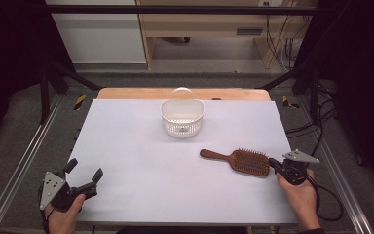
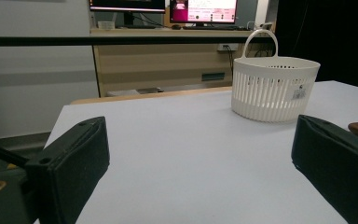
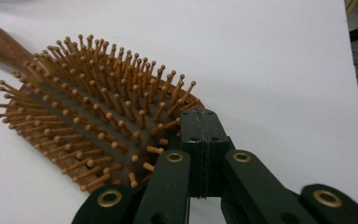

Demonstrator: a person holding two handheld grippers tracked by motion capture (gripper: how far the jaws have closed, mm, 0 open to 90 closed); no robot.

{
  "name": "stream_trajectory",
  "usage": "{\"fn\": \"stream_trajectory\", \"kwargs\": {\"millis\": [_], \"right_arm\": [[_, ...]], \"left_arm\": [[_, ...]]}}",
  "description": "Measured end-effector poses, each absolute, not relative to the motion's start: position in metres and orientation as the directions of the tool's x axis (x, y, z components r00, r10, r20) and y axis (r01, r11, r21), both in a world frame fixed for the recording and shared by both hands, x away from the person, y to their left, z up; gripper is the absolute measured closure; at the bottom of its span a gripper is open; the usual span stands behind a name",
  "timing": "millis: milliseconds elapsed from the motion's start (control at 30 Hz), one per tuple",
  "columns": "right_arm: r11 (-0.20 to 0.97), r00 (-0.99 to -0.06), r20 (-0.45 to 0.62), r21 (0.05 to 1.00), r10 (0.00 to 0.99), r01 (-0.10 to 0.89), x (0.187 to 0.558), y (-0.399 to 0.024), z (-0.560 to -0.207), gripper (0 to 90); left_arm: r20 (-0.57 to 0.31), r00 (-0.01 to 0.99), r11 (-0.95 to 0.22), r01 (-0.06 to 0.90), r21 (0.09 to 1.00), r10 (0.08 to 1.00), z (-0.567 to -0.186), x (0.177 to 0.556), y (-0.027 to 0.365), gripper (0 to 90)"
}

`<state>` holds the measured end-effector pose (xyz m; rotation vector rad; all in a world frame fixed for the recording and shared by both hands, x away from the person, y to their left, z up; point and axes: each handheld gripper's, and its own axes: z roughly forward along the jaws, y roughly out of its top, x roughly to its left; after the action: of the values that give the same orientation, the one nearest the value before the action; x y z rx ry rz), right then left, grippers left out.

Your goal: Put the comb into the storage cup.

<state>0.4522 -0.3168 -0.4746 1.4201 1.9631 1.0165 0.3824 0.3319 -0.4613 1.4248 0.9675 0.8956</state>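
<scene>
- Brown wooden paddle hairbrush (image 1: 238,161), bristles up, flat on the white counter (image 1: 175,165), right of centre, handle aimed left toward the middle.
- Well apart from the white slotted plastic basket (image 1: 181,117) at the far edge, with open counter between.
- Right gripper (image 1: 278,166) right at the rounded head end of the brush; jaws pressed together, no gap between them in the right gripper view, tips just over the rim of the pad.
- Cannot tell whether anything is pinched there; looks like nothing held, only touching or nearly touching the head's edge.
- Left gripper (image 1: 85,176) resting at the near left corner, far from the brush; jaws spread wide, holding nothing.
- Likely handling: light, rigid wood body, no flex, not fragile; smooth finish, probably a little slippery against hard jaws.
- Wooden pins (image 3: 98,112) with ball tips set in a pad, probably springy; poor place to clamp, apt to bend or slide.
- Best hold, as a judgement: the narrow handle (image 1: 213,155), or the neck where it widens, pinched across its sides.
- Head heavier than handle, so a far-end grab likely to droop; closer to the neck safer.
- Low profile on the counter, so a flat, low approach called for.
</scene>
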Motion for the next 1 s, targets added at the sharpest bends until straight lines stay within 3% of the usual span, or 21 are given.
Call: {"fn": "stream_trajectory", "kwargs": {"millis": [533, 1000], "right_arm": [[0.239, -0.401, -0.008, 0.813, 0.916, 0.531, 0.483, -0.286, -0.475, 90.0], [0.343, -0.523, -0.042, 0.799, 0.851, 0.495, 0.504, -0.222, -0.472, 90.0]], "left_arm": [[0.012, 0.394, -0.054, 0.096, 0.994, 0.919, -0.462, 0.383, 0.323, 4.0], [0.025, 0.421, -0.074, 0.100, 0.992, 0.907, -0.462, 0.384, 0.314, 4.0]]}}
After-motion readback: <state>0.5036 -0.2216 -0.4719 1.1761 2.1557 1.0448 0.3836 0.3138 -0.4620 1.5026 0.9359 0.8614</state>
